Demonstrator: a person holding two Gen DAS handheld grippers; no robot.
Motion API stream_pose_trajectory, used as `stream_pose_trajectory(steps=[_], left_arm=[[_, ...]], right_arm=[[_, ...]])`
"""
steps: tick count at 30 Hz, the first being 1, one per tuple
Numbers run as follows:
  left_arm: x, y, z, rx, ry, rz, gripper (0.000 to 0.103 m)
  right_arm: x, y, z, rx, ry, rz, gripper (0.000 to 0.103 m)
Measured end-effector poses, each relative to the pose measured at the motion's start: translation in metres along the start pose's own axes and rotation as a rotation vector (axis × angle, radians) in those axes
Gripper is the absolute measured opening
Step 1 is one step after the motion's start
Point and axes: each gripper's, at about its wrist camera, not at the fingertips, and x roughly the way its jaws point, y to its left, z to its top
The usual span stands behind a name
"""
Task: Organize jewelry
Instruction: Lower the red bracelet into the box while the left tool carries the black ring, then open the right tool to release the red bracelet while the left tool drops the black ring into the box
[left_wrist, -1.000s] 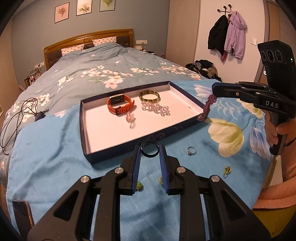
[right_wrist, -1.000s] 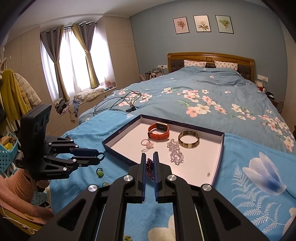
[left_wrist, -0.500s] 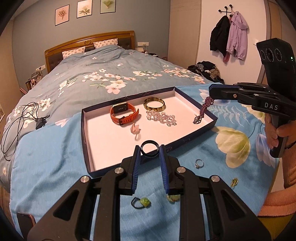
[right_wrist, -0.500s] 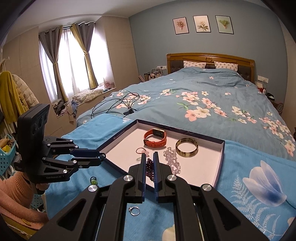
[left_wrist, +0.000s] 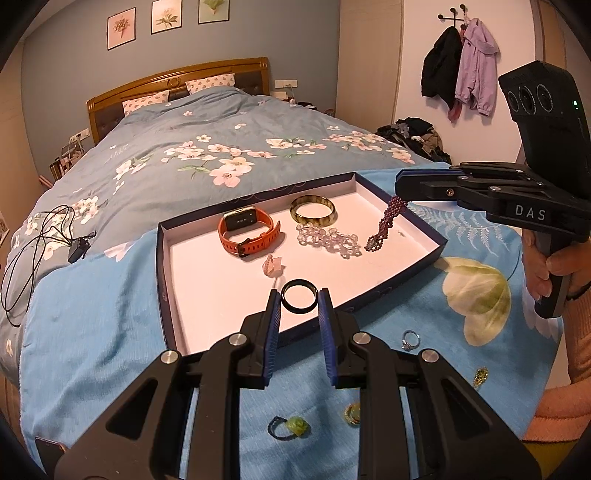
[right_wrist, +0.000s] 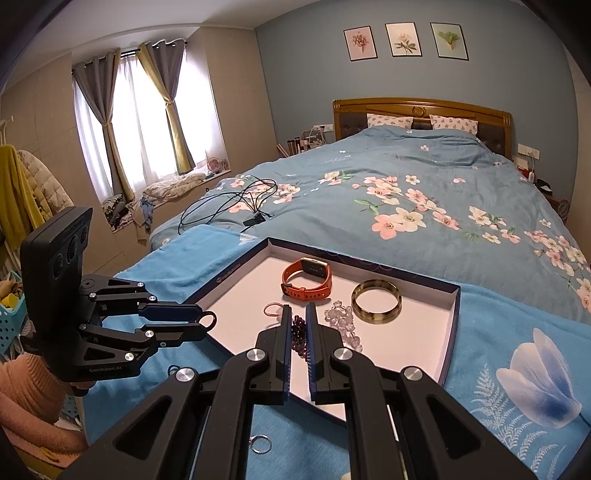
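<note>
A shallow navy tray (left_wrist: 164, 273) with a white floor lies on the blue bed cover. It holds an orange watch (left_wrist: 248, 233), an olive bangle (left_wrist: 313, 210), a clear bead bracelet (left_wrist: 328, 240) and a small pink piece (left_wrist: 273, 264). My left gripper (left_wrist: 299, 299) is shut on a black ring (left_wrist: 299, 297) above the tray's near edge. My right gripper (right_wrist: 298, 320) is shut on a purple bead bracelet (left_wrist: 386, 223), which hangs over the tray's right part with its lower end near the floor.
On the cover in front of the tray lie a silver ring (left_wrist: 410, 339), a green-stone ring (left_wrist: 291, 428), a small green-gold piece (left_wrist: 352, 413) and a gold piece (left_wrist: 480, 376). A black cable (left_wrist: 33, 254) lies far left. The bed stretches behind.
Both grippers have moved forward over the tray. The purple bracelet now hangs inside the tray instead of outside its right wall. The black ring now sits over the tray's near edge.
</note>
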Motion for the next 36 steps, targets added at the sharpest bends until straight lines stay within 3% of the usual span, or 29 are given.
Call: stream_pose_trajectory(steps=[21, 36], left_arm=[[0.037, 0.01, 0.01, -0.01, 0.059, 0.0, 0.021], [0.072, 0.026, 0.013, -0.077, 0.126, -0.004, 0.021]], right_arm=[[0.04, -0.006, 0.002, 0.013, 0.059, 0.011, 0.006], [0.058, -0.022, -0.007, 0.023, 0.128, -0.006, 0.006]])
